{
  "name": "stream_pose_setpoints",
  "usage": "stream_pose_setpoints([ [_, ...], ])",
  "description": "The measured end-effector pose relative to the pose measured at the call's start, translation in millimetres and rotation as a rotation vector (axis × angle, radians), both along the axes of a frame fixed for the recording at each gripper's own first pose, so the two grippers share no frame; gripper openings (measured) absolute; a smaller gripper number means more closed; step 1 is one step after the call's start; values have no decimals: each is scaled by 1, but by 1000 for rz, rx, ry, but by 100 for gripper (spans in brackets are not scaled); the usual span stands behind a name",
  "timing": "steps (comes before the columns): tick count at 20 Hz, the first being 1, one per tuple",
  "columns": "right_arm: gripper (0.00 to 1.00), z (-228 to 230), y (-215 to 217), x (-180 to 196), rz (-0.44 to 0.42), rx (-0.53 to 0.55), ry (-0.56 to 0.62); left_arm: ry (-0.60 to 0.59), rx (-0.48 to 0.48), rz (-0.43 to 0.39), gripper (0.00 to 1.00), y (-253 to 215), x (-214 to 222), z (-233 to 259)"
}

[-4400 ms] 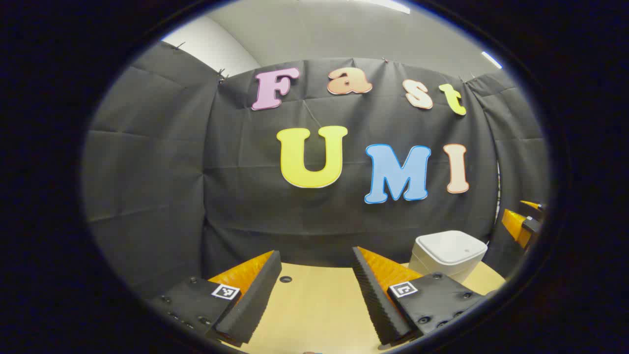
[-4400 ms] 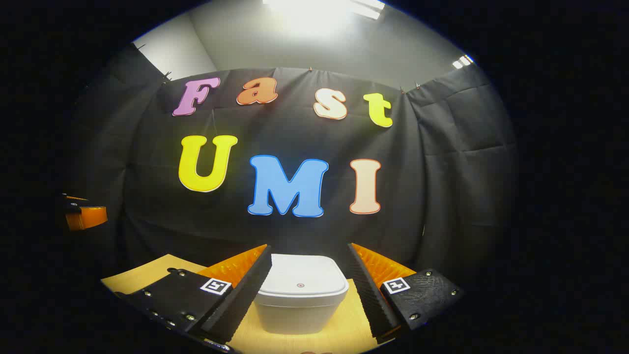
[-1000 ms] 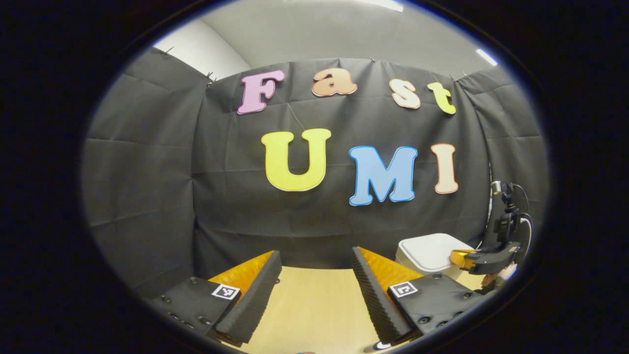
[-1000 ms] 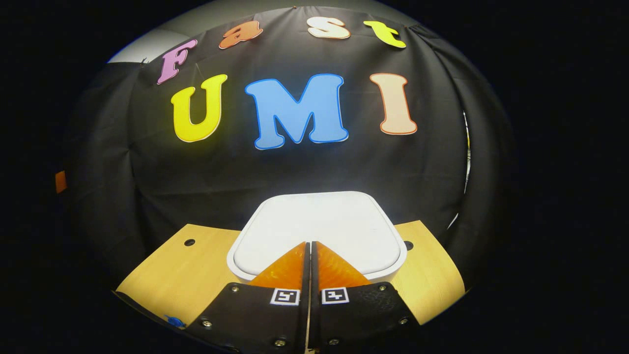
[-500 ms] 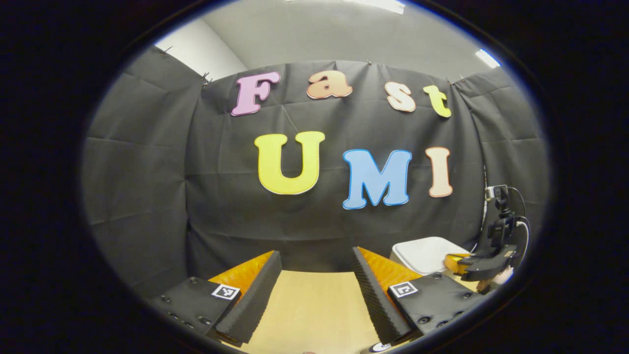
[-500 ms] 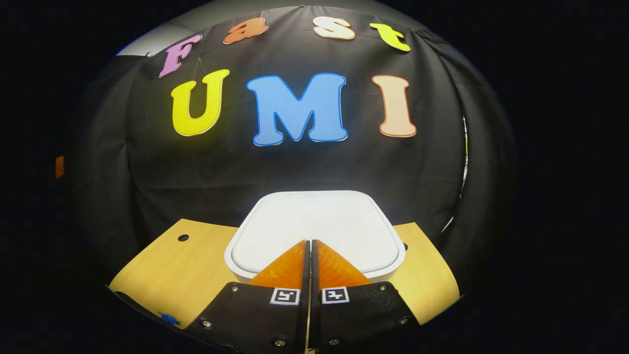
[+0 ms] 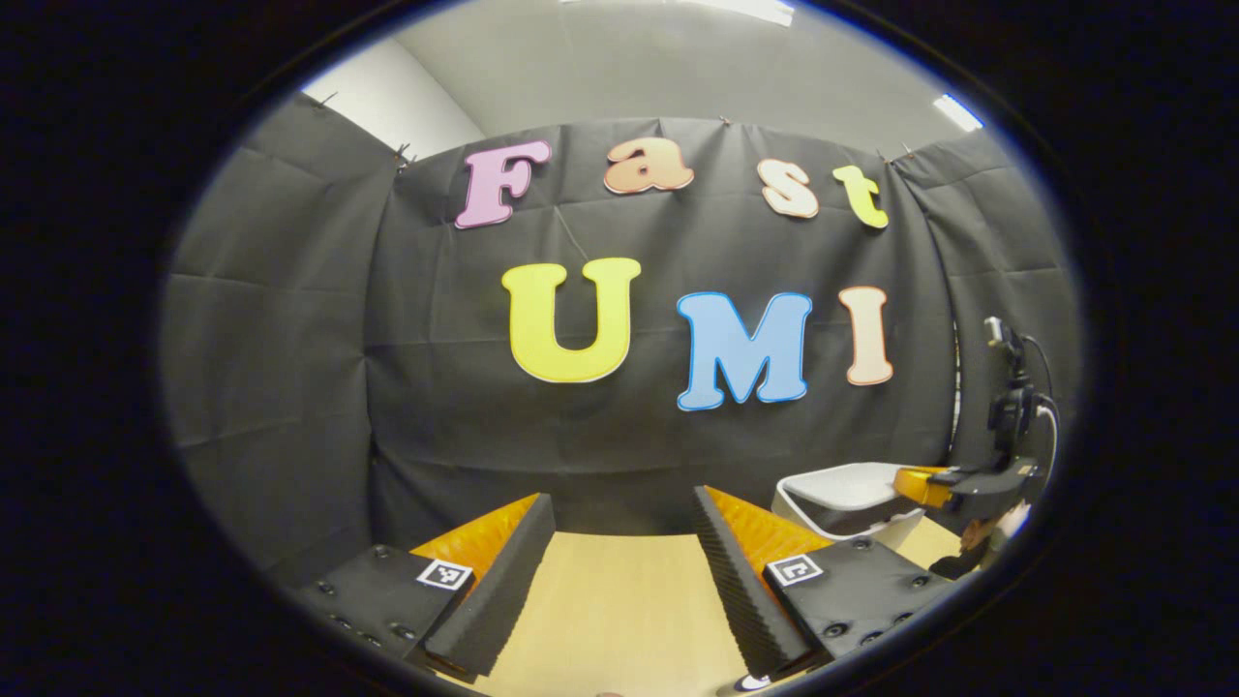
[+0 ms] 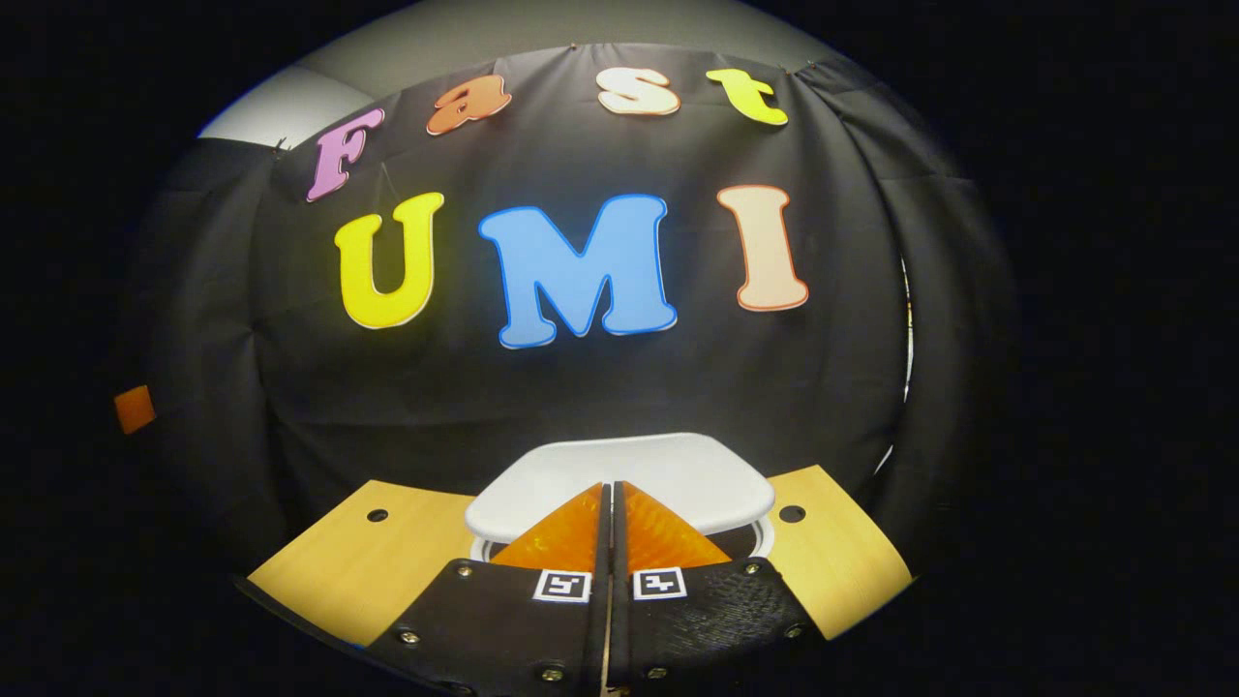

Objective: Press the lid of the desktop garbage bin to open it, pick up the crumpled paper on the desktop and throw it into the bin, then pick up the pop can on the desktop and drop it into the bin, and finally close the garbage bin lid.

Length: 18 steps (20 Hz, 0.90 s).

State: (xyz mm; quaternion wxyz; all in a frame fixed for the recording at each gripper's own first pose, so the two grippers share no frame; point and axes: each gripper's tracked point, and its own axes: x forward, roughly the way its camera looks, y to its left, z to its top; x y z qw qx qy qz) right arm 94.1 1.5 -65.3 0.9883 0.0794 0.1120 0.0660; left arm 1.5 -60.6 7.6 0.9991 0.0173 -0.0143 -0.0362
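The white desktop bin [image 7: 895,528] stands at the right of the wooden table in the left gripper view, its lid [image 7: 844,486] tilted up at the front with a dark gap under it. My right gripper [image 7: 920,481] hovers shut at the lid's near edge. In the right gripper view that lid [image 8: 668,469] rises just past my right gripper [image 8: 610,489], fingers pressed together with nothing between them, and the bin's rim [image 8: 765,534] shows below. My left gripper [image 7: 619,513] stays open over bare table, holding nothing.
The light wooden table [image 8: 842,561] has small round holes [image 8: 792,513] beside the bin. A person's hand [image 7: 1002,528] holds the right gripper at the far right of the left gripper view. Black cloth closes the booth right behind the bin.
The bin lid has popped up from flat to tilted open. My right gripper has lifted off it, still shut. The left gripper has barely moved.
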Motion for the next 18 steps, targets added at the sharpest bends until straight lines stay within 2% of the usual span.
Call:
stream_pose_setpoints([
  [4, 2, 26, -4, 1, -11, 20, -54, -5, -3, -3, 94, 0, -2, -1],
  [11, 2, 39, -5, -8, -12, 27, -80, 3, -18, -1, 94, 4, -3, -4],
  [18, 2, 44, 14, -24, 46, 50, -88, 5, -14, 21, 94, 14, -6, -11],
])
